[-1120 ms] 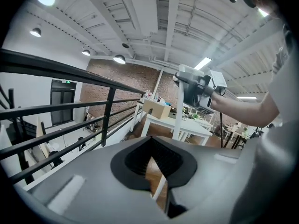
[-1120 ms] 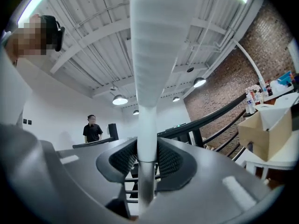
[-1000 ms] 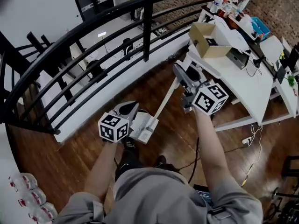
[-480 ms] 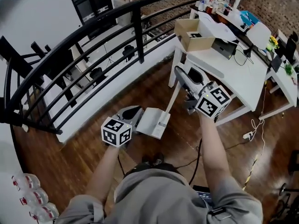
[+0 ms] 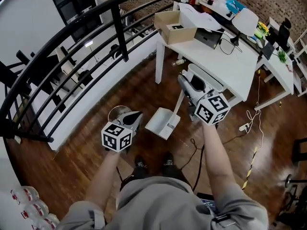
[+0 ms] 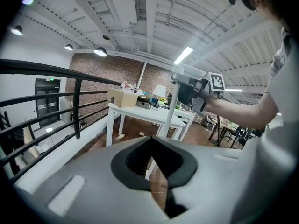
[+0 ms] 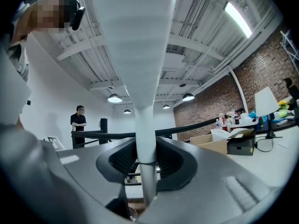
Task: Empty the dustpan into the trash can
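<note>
**Head view:** the white dustpan [image 5: 163, 123] shows against the wood floor [image 5: 72, 171], just beside but apart from the left gripper [image 5: 135, 115]. Its handle rises to the right gripper [image 5: 186, 84], in front of a white table [image 5: 225, 56].

**Right gripper view:** this view alone shows the grip. Both pads clamp the handle [image 7: 144, 125], with the jaws partly apart.

**Left gripper view:** the jaws meet at their tips, with nothing between them. The right gripper appears beyond them, seen from the side.
</note>
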